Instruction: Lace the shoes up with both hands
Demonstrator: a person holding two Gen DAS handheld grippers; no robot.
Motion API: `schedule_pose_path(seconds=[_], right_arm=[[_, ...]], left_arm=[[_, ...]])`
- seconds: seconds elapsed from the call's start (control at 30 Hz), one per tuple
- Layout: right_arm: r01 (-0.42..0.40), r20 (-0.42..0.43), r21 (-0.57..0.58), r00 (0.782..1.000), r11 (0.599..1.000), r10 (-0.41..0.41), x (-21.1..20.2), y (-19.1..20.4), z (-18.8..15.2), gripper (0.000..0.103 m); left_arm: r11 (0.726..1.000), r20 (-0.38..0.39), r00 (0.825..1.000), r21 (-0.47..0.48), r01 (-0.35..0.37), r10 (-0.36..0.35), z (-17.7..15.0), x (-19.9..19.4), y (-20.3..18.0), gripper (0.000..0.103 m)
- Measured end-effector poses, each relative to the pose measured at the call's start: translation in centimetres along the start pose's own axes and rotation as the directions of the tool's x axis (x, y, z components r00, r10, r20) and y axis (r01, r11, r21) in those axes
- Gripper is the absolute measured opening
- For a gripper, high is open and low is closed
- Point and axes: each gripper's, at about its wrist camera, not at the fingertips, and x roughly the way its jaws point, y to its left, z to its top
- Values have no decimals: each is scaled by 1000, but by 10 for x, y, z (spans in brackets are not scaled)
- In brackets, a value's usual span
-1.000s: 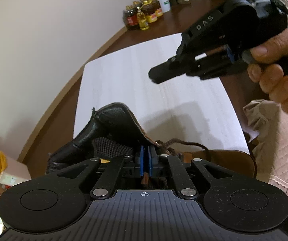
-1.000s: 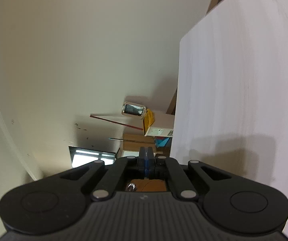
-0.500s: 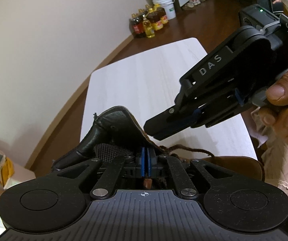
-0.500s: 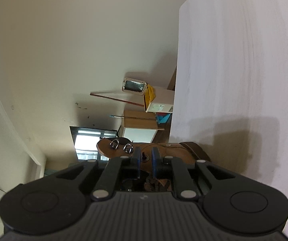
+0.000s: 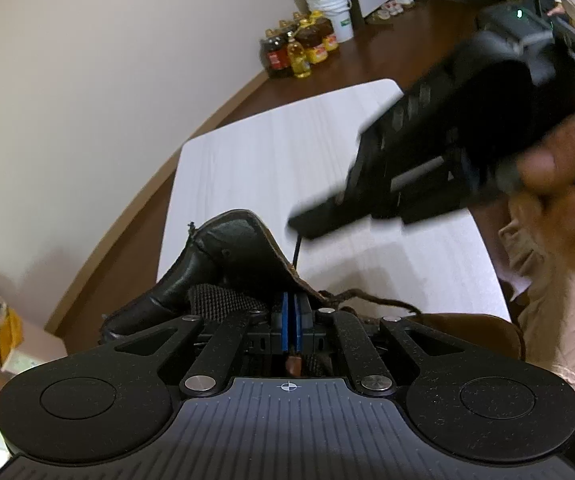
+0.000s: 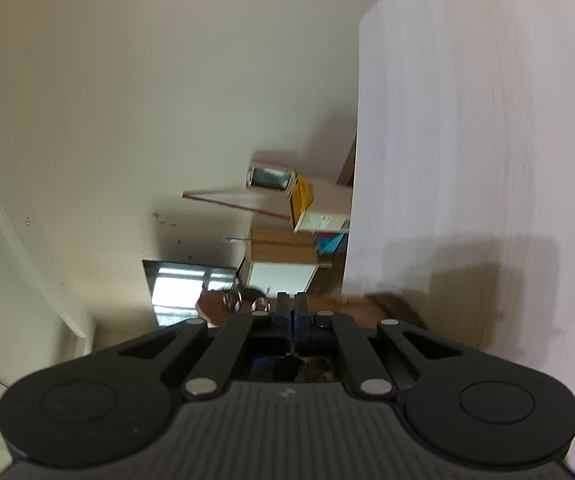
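Note:
A brown boot [image 5: 467, 332] with a black tongue [image 5: 227, 256] lies on the white table [image 5: 271, 168], right under my left gripper [image 5: 292, 312]. That gripper is shut on the brown leather edge beside the tongue. A brown lace [image 5: 371, 300] trails across the boot's top. Held in a hand [image 5: 559, 184], my right gripper [image 5: 301, 227] hovers just above the tongue, jaws closing on the dark lace tip [image 5: 297, 254], which hangs straight down from it. In the right wrist view the right gripper [image 6: 292, 308] looks pressed together over the blurred boot's metal hooks [image 6: 243, 302].
Oil bottles [image 5: 299, 48] and a white bucket [image 5: 335, 12] stand on the wooden floor beyond the table's far end. Pink quilted fabric [image 5: 567, 320] lies past the table's right edge. Cardboard boxes [image 6: 283, 248] sit by the wall on the left side.
The right gripper dropped to the boot with its jaws parted, shut them, and has lifted slightly with the lace tip hanging from it. The left gripper stayed put.

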Motion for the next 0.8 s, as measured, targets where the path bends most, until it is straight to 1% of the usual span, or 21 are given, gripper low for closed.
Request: schedule_pose_path(seconds=[0.03,0.07,0.1,0.13,0.17,0.2,0.27,0.3,0.37,0.4,0.43,0.47,0.5,0.53,0.57,0.6,0.67,0.7,0.73,0.77,0.8], right_arm=[[4,13,-3,1000,1000,-4,-5,1,3,2],[19,63,-15,998,1000,-18,-19,5,14,2],[29,89,-22,996,999,-27,-27,7,19,2],[52,131,-33,990,998,-47,-38,10,28,2],[112,220,-65,971,992,-95,-58,18,42,2],[163,290,-98,948,982,-129,-72,26,52,2],[244,386,-128,905,961,-179,-90,36,61,2],[274,420,-131,886,953,-197,-96,40,64,2],[329,449,-130,861,935,-240,-101,43,66,3],[356,461,-129,848,926,-262,-103,44,66,9],[383,473,-128,835,915,-283,-105,45,67,19],[384,461,-132,840,914,-286,-103,45,66,24],[372,429,-138,858,918,-283,-98,43,62,29],[364,409,-139,868,921,-282,-95,41,59,29],[322,325,-155,909,934,-260,-84,38,51,29],[293,259,-164,934,942,-246,-75,36,43,29],[257,158,-188,960,948,-229,-61,36,31,31],[260,98,-260,965,930,-242,-52,40,24,31],[261,34,-346,963,901,-266,-42,46,15,33],[265,-21,-491,949,830,-315,-30,56,3,35],[259,-44,-572,938,778,-345,-24,61,-5,35]], left_arm=[[1000,3,1000,-5,12,-12,-2,-4,2,13],[1000,8,1000,-11,25,-25,-3,-8,3,20],[999,11,1000,-12,30,-30,-3,-10,4,35],[999,19,999,-15,39,-39,-5,-17,3,44],[999,28,998,-17,49,-49,-7,-24,3,46],[998,36,998,-20,58,-57,-9,-31,3,48],[998,45,997,-37,57,-56,-13,-39,5,48],[997,46,997,-47,58,-56,-15,-40,5,48],[996,49,998,-73,53,-49,-20,-48,8,49],[996,48,998,-77,45,-42,-22,-50,9,49],[996,49,998,-80,38,-34,-24,-53,10,49],[997,54,998,-79,27,-22,-24,-55,10,49],[997,64,998,-79,6,-1,-25,-60,11,50],[997,66,998,-82,-2,7,-25,-62,12,50],[996,68,998,-86,-11,17,-25,-65,12,50],[995,70,997,-93,-23,30,-27,-69,13,50],[993,74,996,-109,-46,54,-30,-78,16,50],[991,76,995,-127,-48,58,-33,-83,17,50],[988,78,995,-145,-49,61,-35,-88,19,55],[985,77,995,-167,-45,59,-38,-92,22,58],[979,68,996,-200,-40,55,-43,-94,25,66]])
